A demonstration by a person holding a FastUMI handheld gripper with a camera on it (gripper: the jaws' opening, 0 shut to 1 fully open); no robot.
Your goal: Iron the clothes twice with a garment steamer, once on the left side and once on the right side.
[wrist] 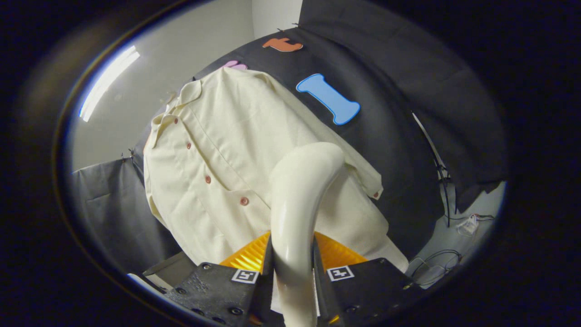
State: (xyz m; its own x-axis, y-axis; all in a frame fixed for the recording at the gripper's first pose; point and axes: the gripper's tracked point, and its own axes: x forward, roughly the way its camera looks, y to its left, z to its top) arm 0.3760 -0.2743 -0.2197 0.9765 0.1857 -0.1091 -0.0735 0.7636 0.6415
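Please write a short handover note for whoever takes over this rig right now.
Gripper: fingers shut on the garment steamer handle, which rises between them.
Steamer head curves forward toward the cream button-up shirt hanging beyond the fingers on the black booth wall; contact cannot be told.
Head sits right of the button placket.
Done: steamer picked up.
Left: cannot tell which passes are complete; confirm both sides.

Steamer (299, 195) before hanging shirt (218, 150)

The gripper (292, 268) presses both fingers on the curved cream plastic steamer handle (299, 195), which blocks the way straight ahead. Beyond it hangs the cream buttoned shirt (218, 150). Right of the shirt the dark cloth wall (399, 136) is free; thin black cables (442, 181) hang further right.
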